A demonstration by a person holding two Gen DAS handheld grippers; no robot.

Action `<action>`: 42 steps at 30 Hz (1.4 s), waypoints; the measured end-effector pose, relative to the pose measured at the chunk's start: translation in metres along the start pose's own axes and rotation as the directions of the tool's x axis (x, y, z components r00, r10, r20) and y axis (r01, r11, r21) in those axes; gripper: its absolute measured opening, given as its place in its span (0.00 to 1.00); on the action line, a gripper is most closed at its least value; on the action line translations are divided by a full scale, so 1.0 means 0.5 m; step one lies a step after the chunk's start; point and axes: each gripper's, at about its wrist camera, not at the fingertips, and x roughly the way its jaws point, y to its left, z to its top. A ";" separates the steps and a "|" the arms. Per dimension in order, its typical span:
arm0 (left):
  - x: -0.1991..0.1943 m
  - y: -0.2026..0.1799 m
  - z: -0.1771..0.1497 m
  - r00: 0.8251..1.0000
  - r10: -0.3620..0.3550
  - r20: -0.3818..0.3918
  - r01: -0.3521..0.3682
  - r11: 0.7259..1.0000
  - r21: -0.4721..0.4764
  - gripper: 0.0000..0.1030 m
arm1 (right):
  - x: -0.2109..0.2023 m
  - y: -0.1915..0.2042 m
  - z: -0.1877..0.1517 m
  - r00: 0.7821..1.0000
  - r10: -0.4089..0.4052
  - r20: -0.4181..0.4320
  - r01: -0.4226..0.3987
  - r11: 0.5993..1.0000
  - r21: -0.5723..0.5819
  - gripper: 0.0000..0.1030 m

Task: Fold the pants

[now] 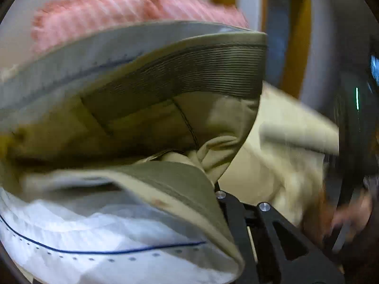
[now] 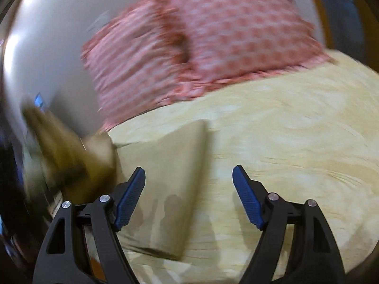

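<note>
The olive-khaki pants (image 1: 165, 108) fill the left wrist view, with the ribbed waistband (image 1: 201, 68) and white pocket lining (image 1: 106, 232) turned outward. My left gripper (image 1: 216, 187) is shut on the pants fabric near the waist and holds it lifted; only its right finger shows, the rest is hidden by cloth. In the right wrist view a pants leg (image 2: 165, 184) lies flat on the yellow bedspread (image 2: 284, 142). My right gripper (image 2: 188, 196) is open, its blue pads (image 2: 246, 196) over the leg's edge, holding nothing.
A pink patterned pillow (image 2: 201, 42) lies at the head of the bed, also seen blurred in the left wrist view (image 1: 123, 14). A white wall (image 2: 47, 47) is at left. A yellow-framed door area (image 1: 296, 35) is at right. The bunched pants (image 2: 66, 161) hang at left.
</note>
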 end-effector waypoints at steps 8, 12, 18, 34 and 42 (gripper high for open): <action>-0.012 -0.015 -0.038 0.999 0.029 0.027 -0.031 0.993 0.117 0.22 | -0.021 0.055 0.029 0.993 0.120 0.015 -0.117 0.984 -0.138 0.77; -0.065 -0.039 -0.080 0.990 -0.068 0.126 0.049 0.988 0.147 0.50 | -0.049 0.172 0.024 0.976 0.218 0.000 -0.200 0.896 -0.397 0.78; -0.175 0.040 -0.160 0.974 -0.092 0.209 0.101 0.994 -0.033 0.63 | -0.060 0.280 -0.021 0.916 0.388 -0.107 -0.380 0.748 -0.545 0.78; -0.313 0.251 -0.269 0.938 0.271 0.214 -0.181 0.913 -0.366 0.67 | 0.061 0.554 -0.323 0.991 0.115 -0.067 -0.100 0.308 -0.946 0.68; -0.314 0.279 -0.273 0.938 0.269 0.219 -0.167 0.903 -0.395 0.67 | 0.060 0.527 -0.205 0.988 0.117 -0.099 -0.146 0.534 -0.832 0.07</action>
